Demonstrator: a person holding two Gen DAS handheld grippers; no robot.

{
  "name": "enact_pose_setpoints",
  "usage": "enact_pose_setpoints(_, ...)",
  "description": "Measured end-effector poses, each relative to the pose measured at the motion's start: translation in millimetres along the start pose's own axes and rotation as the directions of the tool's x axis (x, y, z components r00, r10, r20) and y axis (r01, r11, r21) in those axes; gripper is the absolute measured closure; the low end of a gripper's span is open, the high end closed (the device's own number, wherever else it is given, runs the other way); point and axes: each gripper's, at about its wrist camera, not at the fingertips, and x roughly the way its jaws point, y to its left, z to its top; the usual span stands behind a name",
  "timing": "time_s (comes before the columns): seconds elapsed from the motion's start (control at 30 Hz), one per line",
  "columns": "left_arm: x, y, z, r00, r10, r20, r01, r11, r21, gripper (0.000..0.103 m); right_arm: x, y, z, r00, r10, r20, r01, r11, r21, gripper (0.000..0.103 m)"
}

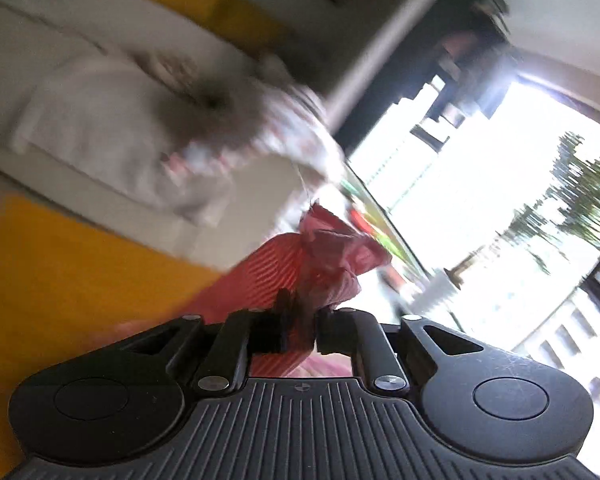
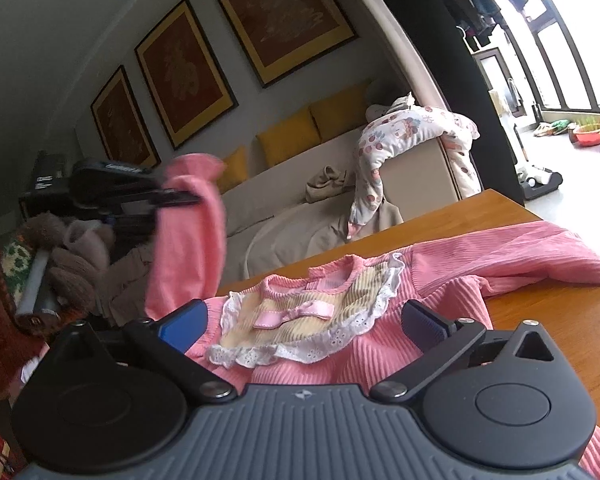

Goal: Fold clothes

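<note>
1. The task's thing is a pink ribbed child's sweater (image 2: 380,320) with a lace-edged bib (image 2: 300,320) and a small pink bow (image 2: 296,314) at the chest. Its body lies front up on the wooden counter (image 2: 540,312), neckline facing the sofa (image 2: 300,200).
2. The left gripper (image 1: 300,330) has its jaws closed on a bunch of pink ribbed cloth. In the right wrist view this same gripper (image 2: 172,196) is raised off the counter to the left, with one pink sleeve (image 2: 188,232) hanging from it.
3. The left wrist view is blurred, which suggests the gripper is moving; which way it moves cannot be told.
4. The right gripper (image 2: 300,324) hovers over the sweater's chest with its jaws spread wide, one pad (image 2: 184,320) on either side of the bib, holding nothing.
5. The other sleeve (image 2: 520,256) lies stretched out across the counter to the right, not folded in.
6. As a judgement: the sweater is spread out and the fold is only partly under way. One sleeve is up in the air, seemingly about to be laid across the body or drawn out; the pictures do not settle which.
7. Left to do: both sleeves must end up on the body and the body must be doubled over. No finished fold shows on the garment.
8. More clothes lie on the sofa: a printed garment (image 2: 400,132) over the armrest, a beige bundle (image 2: 328,184) on the seat.
</note>
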Motion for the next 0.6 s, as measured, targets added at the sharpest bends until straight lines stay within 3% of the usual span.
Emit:
enact_pose_setpoints(0.07,-4,3,-10,1.000,0.005,-0.003,-0.005,1.000,0.020,0.066,0,-1,0,1.000,-0.004,0.000,0.004,1.000,0.007,0.000)
enact_pose_setpoints(0.1,-7,4,-14,1.000,0.010,-0.003,-0.009,1.000,0.030,0.045,1,-1,0,1.000,-0.005,-0.002,0.005,1.000,0.010,0.000)
enact_pose_setpoints(0.13,-9,6,-19,1.000,0.014,-0.003,-0.014,0.999,0.040,0.034,1,-2,0,1.000,-0.006,-0.004,0.006,1.000,0.013,0.000)
enact_pose_setpoints(0.23,-17,11,-33,1.000,0.027,-0.002,-0.027,0.997,0.072,0.018,4,-3,1,1.000,-0.012,-0.019,0.013,1.000,0.023,0.000)
enact_pose_setpoints(0.33,-25,16,-48,0.999,0.040,-0.001,-0.040,0.994,0.103,0.009,8,-5,2,0.999,-0.024,-0.034,0.025,0.999,0.034,0.000)
enact_pose_setpoints(0.47,-35,23,-67,0.998,0.057,0.001,-0.057,0.988,0.144,0.009,9,-8,3,0.999,-0.043,-0.024,0.044,0.997,0.067,0.000)
enact_pose_setpoints(0.6,-47,43,-111,0.984,0.175,-0.016,-0.166,0.954,0.250,0.009,29,-2,22,0.996,-0.017,-0.087,0.020,0.999,0.031,0.000)
